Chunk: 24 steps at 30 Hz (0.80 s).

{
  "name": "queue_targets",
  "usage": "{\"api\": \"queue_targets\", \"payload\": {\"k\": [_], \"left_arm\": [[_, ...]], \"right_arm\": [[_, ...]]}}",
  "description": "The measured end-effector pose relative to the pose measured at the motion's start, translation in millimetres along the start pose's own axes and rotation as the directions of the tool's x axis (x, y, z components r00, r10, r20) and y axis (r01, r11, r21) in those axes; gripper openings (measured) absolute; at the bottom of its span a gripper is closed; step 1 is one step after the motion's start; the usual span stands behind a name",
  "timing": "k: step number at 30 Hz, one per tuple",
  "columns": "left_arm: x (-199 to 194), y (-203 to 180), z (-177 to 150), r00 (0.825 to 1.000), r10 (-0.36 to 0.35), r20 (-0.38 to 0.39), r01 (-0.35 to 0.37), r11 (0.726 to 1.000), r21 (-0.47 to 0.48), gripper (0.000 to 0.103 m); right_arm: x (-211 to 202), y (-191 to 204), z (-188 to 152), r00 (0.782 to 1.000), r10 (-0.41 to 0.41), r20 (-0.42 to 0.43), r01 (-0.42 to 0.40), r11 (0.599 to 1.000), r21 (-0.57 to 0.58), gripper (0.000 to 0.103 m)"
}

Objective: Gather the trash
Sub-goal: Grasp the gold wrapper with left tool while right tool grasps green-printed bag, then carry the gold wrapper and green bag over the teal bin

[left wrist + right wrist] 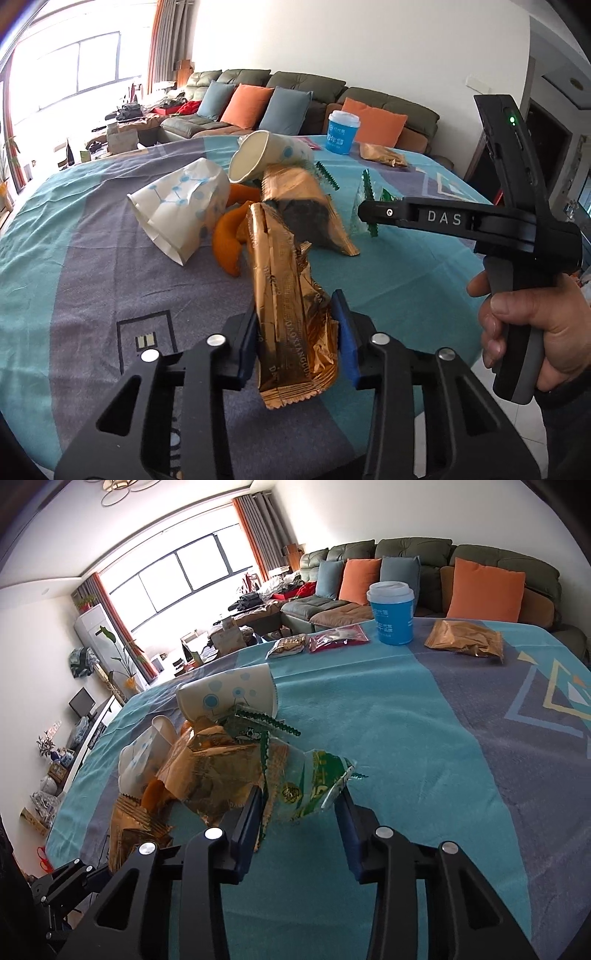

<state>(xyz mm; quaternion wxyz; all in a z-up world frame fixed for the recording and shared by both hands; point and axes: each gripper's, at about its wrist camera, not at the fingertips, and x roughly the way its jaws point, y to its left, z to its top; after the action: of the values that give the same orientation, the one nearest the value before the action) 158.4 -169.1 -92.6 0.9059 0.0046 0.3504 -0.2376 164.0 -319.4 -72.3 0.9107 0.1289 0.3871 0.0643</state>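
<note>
A trash pile lies on the table: two crumpled white paper cups with blue dots (181, 206) (266, 153), orange peel (229, 240), gold wrappers (314, 210) and a clear green-edged wrapper (365, 206). My left gripper (297, 332) has its blue pads around a long gold wrapper (291, 317), which hangs between them. My right gripper (301, 812) stands open around the clear green wrapper (310, 779) at the pile's right side; it also shows in the left wrist view (373, 214). The cups (229, 698) and gold wrappers (207, 771) show in the right wrist view.
A blue lidded cup (393, 614), a brown packet (465, 638), a red packet (340, 637) and a small snack bag (288, 646) lie at the far side of the blue-grey tablecloth (424, 738). A sofa with cushions (480, 587) stands behind.
</note>
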Motion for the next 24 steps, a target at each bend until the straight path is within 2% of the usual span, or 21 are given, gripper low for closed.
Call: {"api": "queue_targets", "payload": {"k": [13, 14, 15, 24], "left_arm": [[-36, 7, 6, 0.995, 0.007, 0.103, -0.006, 1.000, -0.018, 0.031], [-40, 10, 6, 0.993, 0.015, 0.115, -0.012, 1.000, -0.023, 0.031], [-43, 12, 7, 0.992, 0.019, 0.122, -0.015, 0.999, -0.029, 0.031], [-75, 32, 6, 0.981, 0.065, 0.183, -0.053, 0.996, -0.073, 0.031]], "right_arm": [[-37, 18, 1, 0.996, -0.006, 0.087, 0.011, 0.998, -0.057, 0.032], [-42, 22, 2, 0.995, -0.004, 0.096, 0.010, 0.998, -0.067, 0.029], [-47, 27, 2, 0.994, -0.004, 0.105, 0.012, 0.997, -0.078, 0.023], [-64, 60, 1, 0.990, 0.008, 0.140, 0.013, 0.988, -0.151, 0.023]]}}
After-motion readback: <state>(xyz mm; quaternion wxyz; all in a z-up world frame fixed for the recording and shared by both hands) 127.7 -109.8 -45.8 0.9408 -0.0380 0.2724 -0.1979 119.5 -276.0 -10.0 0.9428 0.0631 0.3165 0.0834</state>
